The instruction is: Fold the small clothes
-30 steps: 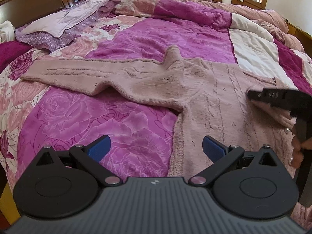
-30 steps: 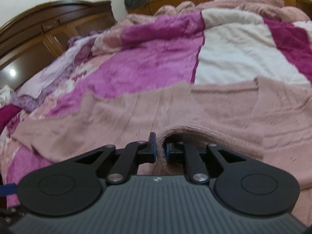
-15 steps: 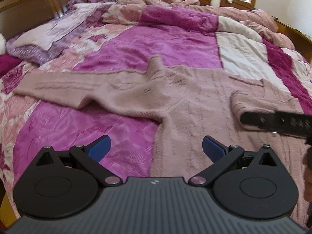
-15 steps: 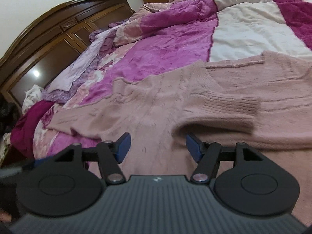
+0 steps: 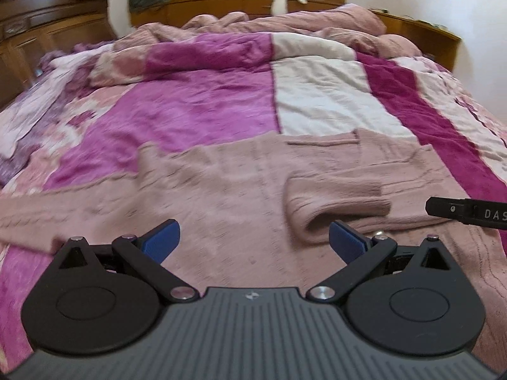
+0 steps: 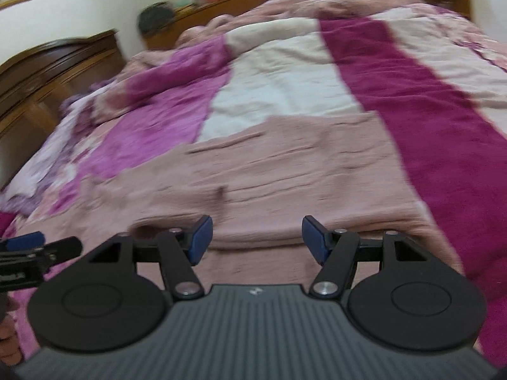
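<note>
Right gripper (image 6: 256, 237) newly let go of folded sleeve (image 5: 336, 202), jaws parted and empty, left gripper (image 5: 253, 237) wide open over sweater (image 5: 221, 190)

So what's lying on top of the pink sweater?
One sleeve is folded over onto the pink sweater, its ribbed cuff showing. The sweater lies on a patchwork quilt. What the folded sleeve covers can't be seen.
</note>
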The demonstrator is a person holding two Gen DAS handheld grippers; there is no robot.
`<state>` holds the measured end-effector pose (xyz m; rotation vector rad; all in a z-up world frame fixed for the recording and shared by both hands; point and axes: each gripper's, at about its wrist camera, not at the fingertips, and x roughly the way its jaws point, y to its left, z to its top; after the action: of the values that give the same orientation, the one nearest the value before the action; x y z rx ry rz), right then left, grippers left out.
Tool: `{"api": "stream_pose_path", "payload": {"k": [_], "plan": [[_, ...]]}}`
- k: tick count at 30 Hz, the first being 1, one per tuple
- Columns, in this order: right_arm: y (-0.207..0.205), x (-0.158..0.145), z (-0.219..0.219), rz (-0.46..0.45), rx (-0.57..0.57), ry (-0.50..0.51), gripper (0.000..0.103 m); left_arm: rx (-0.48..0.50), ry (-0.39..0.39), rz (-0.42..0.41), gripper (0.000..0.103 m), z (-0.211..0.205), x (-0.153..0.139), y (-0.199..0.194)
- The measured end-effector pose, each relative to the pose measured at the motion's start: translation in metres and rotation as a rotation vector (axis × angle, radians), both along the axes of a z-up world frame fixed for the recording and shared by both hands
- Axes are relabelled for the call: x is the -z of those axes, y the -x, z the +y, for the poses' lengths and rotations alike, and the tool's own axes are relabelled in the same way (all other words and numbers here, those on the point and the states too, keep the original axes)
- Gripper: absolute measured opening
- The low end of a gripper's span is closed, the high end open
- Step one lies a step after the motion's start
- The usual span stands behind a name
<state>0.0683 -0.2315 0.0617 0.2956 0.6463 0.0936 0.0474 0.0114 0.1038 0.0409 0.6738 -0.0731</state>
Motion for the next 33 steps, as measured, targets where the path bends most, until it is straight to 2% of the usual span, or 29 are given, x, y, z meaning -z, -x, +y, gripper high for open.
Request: {"api": "stream_pose_path", "payload": {"k": [7,16,26,29,32,33], "plan": [[-0.004,0.02,-0.026,0.01,0.086,-0.014,0.065,0.07,-0.049,0.015,0.103,-0.036,0.01,-0.03],[-0.004,0.04,-0.027,-0.004,0.098,-0.002,0.064,0.151,-0.065,0.013,0.1,-0.073,0.028,-0.053],[-0.003,0.046,-0.027,-0.019,0.101,-0.011,0.065,0.159,-0.053,0.067,0.097,-0.089,0.056,-0.083],[-0.003,0.046,-0.027,-0.02,0.101,-0.013,0.065,0.176,-0.022,0.081,0.087,-0.089,0.061,-0.088],[-0.002,0.047,-0.028,-0.022,0.101,-0.021,0.065,0.188,0.049,0.09,0.061,-0.085,0.061,-0.091],[-0.002,0.047,-0.029,-0.023,0.102,-0.025,0.065,0.189,0.071,0.087,0.046,-0.083,0.06,-0.091]]}}
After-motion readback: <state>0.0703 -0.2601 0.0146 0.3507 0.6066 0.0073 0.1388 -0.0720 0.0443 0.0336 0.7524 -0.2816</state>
